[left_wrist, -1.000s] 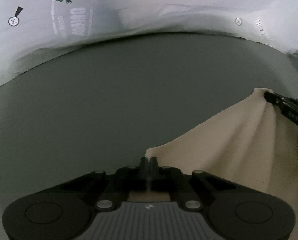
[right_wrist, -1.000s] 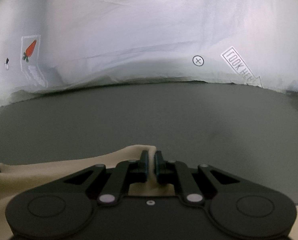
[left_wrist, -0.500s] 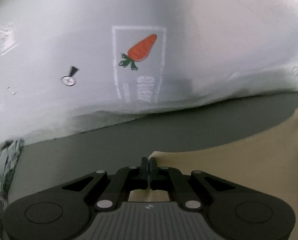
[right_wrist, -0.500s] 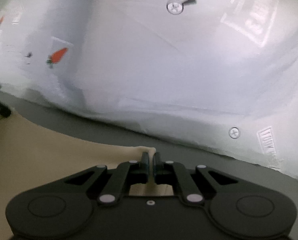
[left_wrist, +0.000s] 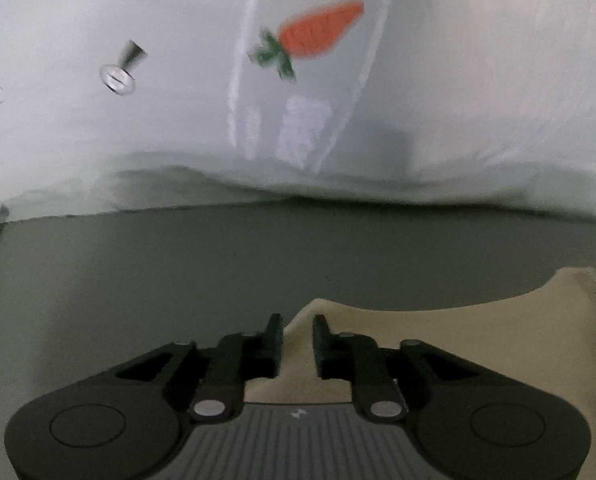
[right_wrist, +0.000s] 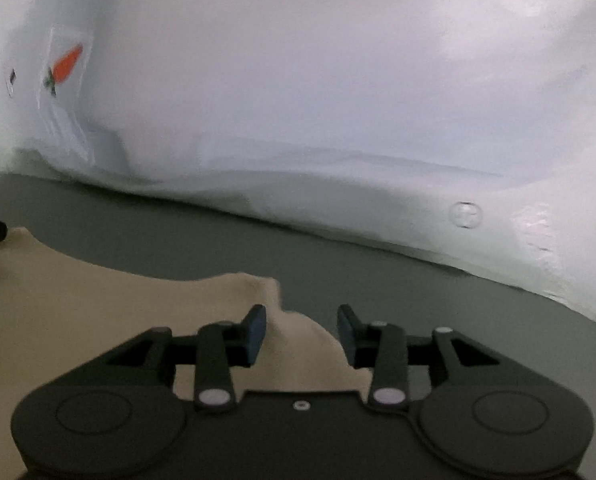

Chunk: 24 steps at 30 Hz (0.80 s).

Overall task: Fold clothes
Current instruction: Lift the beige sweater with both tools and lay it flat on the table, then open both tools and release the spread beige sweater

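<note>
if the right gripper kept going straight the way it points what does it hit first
Most likely the beige cloth: a raised corner sits between the open fingers of the right gripper, which have just been opening. Past it comes the grey tabletop; depth is unclear.

1. I see one garment: a plain beige cloth [left_wrist: 438,344], soft, no print visible.
2. It lies spread on the dark grey surface, mostly flat.
3. Far edge curves inward between two raised corners [right_wrist: 258,284].
4. Rest runs out of frame.
</note>
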Tool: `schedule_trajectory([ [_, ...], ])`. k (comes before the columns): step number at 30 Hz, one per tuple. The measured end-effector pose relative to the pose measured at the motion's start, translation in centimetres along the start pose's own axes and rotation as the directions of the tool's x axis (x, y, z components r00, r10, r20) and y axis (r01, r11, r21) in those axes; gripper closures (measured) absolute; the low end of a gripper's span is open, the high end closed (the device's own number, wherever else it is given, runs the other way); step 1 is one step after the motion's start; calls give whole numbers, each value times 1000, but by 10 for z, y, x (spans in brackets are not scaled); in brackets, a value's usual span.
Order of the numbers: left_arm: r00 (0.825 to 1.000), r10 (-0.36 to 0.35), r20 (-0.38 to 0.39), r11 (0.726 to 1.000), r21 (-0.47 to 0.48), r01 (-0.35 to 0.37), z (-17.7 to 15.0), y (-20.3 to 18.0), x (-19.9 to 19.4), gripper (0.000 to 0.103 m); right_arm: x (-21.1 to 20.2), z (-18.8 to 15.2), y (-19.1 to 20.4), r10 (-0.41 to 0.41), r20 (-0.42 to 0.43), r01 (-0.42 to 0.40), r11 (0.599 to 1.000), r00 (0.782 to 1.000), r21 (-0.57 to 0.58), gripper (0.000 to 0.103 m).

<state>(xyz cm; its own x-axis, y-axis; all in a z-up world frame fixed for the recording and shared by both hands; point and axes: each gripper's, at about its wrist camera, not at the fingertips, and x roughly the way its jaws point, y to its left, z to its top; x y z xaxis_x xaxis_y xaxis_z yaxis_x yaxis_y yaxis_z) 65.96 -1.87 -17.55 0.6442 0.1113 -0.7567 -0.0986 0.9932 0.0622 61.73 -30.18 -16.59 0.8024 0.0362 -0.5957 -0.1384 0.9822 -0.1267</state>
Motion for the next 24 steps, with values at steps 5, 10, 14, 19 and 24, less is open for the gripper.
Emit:
schedule_trajectory([
  [5, 998, -44, 46, 999, -21, 45, -43, 21, -81, 65, -85, -54, -25, 7, -72, 2, 993, 997, 119, 59],
  [10, 998, -43, -51, 996, -84, 39, -144, 45, -155, 59, -170, -135, -25, 83, -200, -30, 966, 976, 255, 59],
  [14, 984, -19, -180, 985, -172, -12, -225, 60, -197, 58, -223, -184, -15, 108, -258, -32, 958, 960, 283, 60],
  [19, 965, -47, -259, 970, -242, -18, -289, 64, -224, 59, -251, -216, -3, 95, -267, -10, 953, 959, 302, 89],
  [24, 959, -10, -282, 980, -192, -46, -307, 59, -234, 72, -252, -213, 7, 66, -278, 14, 961, 958, 276, 98],
])
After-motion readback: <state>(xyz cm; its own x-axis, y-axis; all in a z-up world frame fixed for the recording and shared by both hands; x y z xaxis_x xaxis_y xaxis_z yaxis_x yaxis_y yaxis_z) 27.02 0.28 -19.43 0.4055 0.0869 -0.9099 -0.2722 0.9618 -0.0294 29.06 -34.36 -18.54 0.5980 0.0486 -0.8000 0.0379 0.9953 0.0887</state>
